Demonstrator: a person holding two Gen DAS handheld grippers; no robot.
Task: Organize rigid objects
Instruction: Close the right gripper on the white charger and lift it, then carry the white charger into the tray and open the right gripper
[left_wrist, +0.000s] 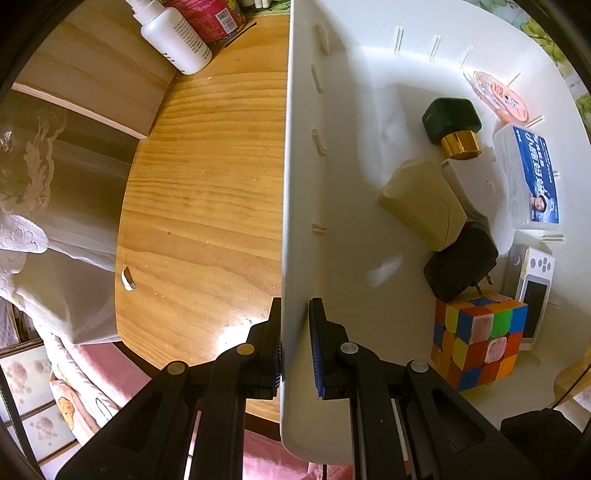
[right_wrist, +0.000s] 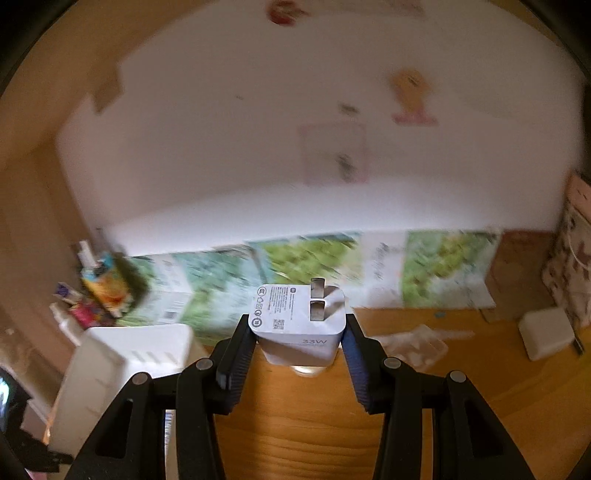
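The wooden counter fills the left wrist view's left half, its rounded edge curving toward a pale cloth at the left. On it stands a white plastic bin, its near wall running straight down the middle of that view. The left tongs point down over this wall and are clenched on it, one finger outside and one inside the bin. At the counter's far edge a white bottle lies beside a red can.

Inside the bin, along its far wall, things are packed close: a blue-labelled white box, a multicoloured puzzle cube at the near end, a white handheld gadget with a dark screen just beyond the cube, a cream plug block, a black plug adapter touching the cube's top edge, and a black bottle with a gold collar further along.

The right wrist view is blurred behind. The right tongs grasp a white 33W charger by its two sides, prongs facing up and away, held above the counter. The bin sits at lower left in this view. A small white block rests near the counter's right edge, and a clear wrapper lies between it and the charger.
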